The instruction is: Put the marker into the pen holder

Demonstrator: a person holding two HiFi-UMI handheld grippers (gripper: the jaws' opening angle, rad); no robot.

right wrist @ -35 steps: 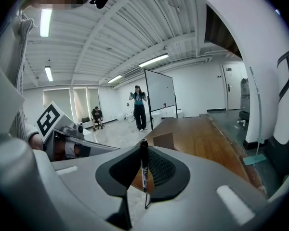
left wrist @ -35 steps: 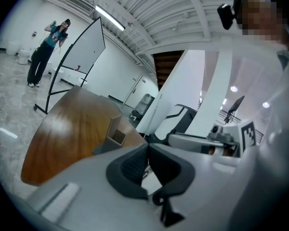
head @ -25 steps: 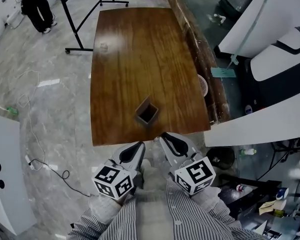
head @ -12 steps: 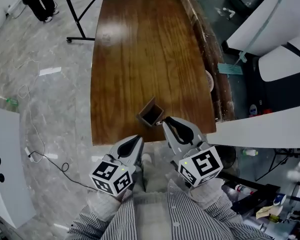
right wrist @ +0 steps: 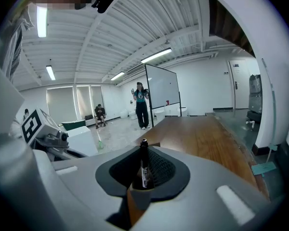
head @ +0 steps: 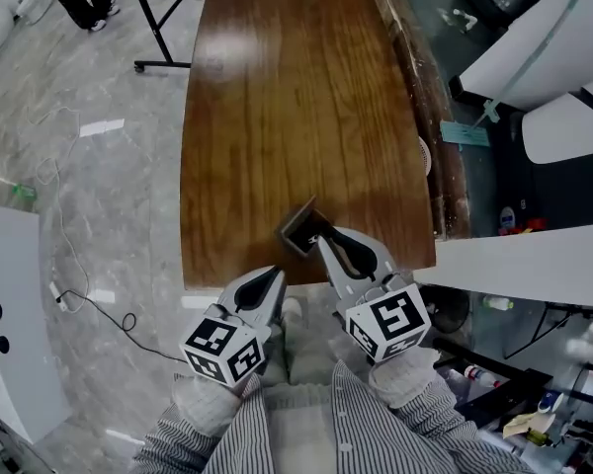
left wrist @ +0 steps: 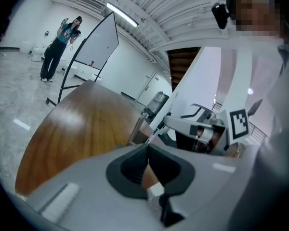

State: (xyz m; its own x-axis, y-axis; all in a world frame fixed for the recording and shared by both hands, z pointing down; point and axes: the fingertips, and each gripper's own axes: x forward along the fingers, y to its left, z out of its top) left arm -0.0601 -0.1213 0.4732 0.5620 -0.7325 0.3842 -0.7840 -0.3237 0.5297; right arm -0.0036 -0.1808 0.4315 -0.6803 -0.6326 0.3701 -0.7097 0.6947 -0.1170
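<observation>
- Head view: wooden counter (head: 277,97) below, with a brown pen holder (head: 299,228) near its front edge. Right claw (head: 325,238) right at the holder's near rim. Left claw (head: 274,276) lower, off the counter's edge.
- Left gripper view: left claw (left wrist: 147,147) pressed together, nothing between the jaws.
- Right gripper view: right claw (right wrist: 143,151) clamped on a black marker (right wrist: 144,170), upright between the jaws, not in the holder.

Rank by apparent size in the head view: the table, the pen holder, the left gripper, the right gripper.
Largest: table.
Next: right gripper and left gripper, alike, so unranked; both sit nearest the camera.
Smallest: pen holder, partly hidden by the right gripper.
</observation>
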